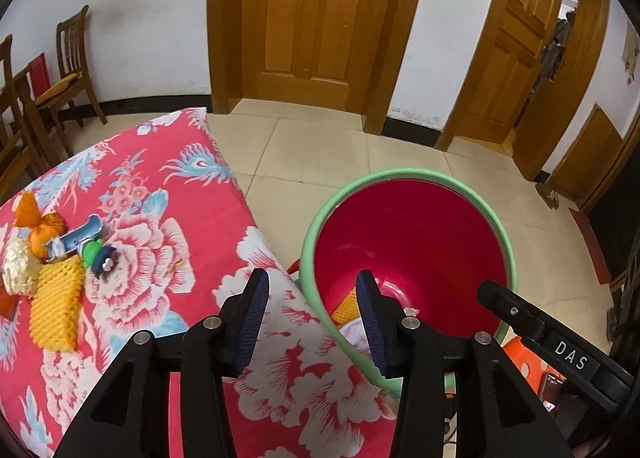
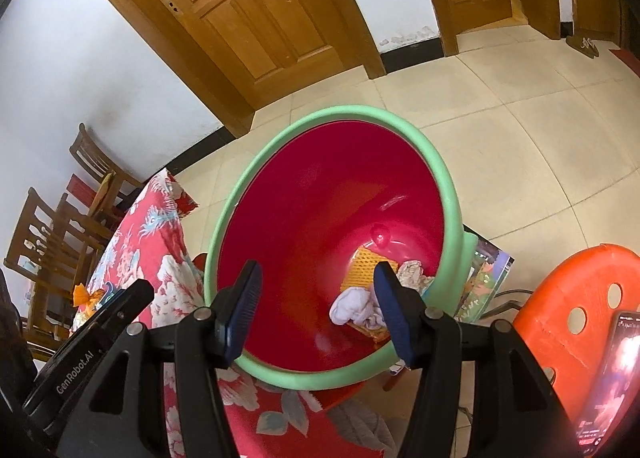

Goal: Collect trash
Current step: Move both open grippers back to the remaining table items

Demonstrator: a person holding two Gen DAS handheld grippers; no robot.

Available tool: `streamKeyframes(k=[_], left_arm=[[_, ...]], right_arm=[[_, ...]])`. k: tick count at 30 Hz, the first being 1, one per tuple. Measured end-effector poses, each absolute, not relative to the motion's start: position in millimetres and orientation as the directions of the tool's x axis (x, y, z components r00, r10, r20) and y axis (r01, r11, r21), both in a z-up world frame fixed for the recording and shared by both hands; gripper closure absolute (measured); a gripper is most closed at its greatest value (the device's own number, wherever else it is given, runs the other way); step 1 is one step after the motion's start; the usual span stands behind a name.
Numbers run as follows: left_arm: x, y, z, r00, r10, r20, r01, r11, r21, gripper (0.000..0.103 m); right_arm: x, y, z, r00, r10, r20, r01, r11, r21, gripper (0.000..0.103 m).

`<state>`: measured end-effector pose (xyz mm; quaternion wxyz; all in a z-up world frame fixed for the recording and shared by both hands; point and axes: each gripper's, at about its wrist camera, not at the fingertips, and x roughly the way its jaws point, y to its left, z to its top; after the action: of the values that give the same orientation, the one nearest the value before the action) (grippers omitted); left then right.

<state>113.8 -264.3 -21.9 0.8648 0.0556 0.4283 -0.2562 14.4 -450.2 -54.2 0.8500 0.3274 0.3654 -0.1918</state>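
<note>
A red bin with a green rim (image 1: 400,173) (image 2: 340,111) stands beside the table with the red flowered cloth (image 1: 168,185). In the bin lie a yellow foam net (image 2: 366,268), a white tissue (image 2: 354,308) and crumpled paper (image 2: 412,272). My left gripper (image 1: 313,282) hangs open and empty over the table's edge and the bin's rim. My right gripper (image 2: 318,272) is open and empty above the bin's mouth. On the cloth, far left, sit another yellow foam net (image 1: 56,304), an orange net (image 1: 44,225), white foam (image 1: 18,264), a blue piece (image 1: 82,234) and a green piece (image 1: 94,250).
An orange plastic stool (image 2: 580,298) and a lit phone (image 2: 616,370) are to the right of the bin. A colourful printed sheet (image 2: 484,278) lies under it. Wooden chairs (image 1: 72,61) stand behind the table; wooden doors (image 1: 312,17) line the far wall across a tiled floor.
</note>
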Motion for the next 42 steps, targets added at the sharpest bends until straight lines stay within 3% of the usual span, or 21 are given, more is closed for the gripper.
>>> streamKeyframes(k=[42], left_arm=[[138, -50, 0, 0.657, -0.228, -0.719, 0.142, 0.974, -0.179, 0.057]], right_arm=[[95, -280, -14, 0.666, 0.128, -0.735, 0.216, 0.91, 0.354, 0.038]])
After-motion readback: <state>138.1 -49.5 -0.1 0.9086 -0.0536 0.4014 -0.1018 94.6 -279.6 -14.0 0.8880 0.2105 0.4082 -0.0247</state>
